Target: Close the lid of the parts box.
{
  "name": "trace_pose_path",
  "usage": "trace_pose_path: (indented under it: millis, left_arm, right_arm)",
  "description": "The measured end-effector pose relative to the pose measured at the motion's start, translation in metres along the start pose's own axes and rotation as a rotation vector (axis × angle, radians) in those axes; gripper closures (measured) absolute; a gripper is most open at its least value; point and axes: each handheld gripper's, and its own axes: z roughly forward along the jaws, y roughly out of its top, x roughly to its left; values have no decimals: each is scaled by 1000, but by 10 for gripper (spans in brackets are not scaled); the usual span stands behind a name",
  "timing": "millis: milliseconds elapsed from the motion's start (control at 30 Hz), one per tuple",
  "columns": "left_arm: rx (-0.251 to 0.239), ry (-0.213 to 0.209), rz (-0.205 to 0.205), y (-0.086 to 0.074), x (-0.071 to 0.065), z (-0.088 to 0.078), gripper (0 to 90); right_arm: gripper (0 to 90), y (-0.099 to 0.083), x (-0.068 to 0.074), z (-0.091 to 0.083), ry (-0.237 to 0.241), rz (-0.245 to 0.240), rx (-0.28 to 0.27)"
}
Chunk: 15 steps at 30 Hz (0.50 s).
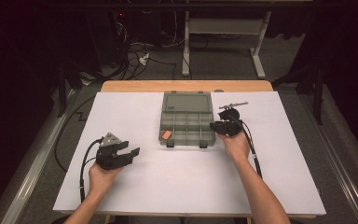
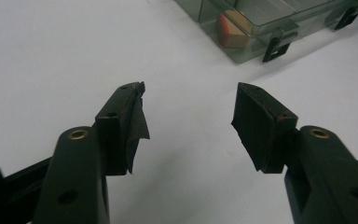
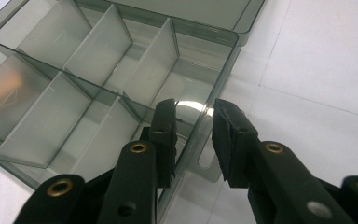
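Observation:
A grey see-through compartment box (image 1: 182, 126) lies mid-table with its lid folded back. A small orange block (image 1: 167, 135) rests in its front-left compartment, and the left gripper view shows that block (image 2: 230, 30) behind the box's front wall (image 2: 256, 46). My left gripper (image 1: 131, 148) hovers over the white sheet left of the box, and its jaws (image 2: 189, 88) stand wide with nothing between them. My right gripper (image 1: 214, 126) is at the box's right side. There the jaws (image 3: 193, 105) straddle the right wall (image 3: 223, 65), one inside and one outside, with a gap showing.
A white sheet (image 1: 191, 182) covers the wooden table (image 1: 186, 86). A slender metal tool (image 1: 233, 105) lies behind the right gripper. The other compartments (image 3: 98, 51) look empty. Cables trail from both grippers toward the near edge.

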Motion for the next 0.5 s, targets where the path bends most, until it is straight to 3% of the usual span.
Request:
trace_pose_path:
  millis: [100,267,467,500]
  left_arm:
    - [22,11,17,8,-2,10,432]
    - [9,2,16,21,-2,22,439]
    - [-3,-16,-19,35,-1,37,449]
    - [12,-16,-26,39,-1,40,447]
  right_arm:
    - [700,0,0,0,3,-1,0]
    - [700,-1,0,0,1,-4,-1]
    - [700,-1,0,0,3,-4,-5]
    - [700,-1,0,0,3,-4,-6]
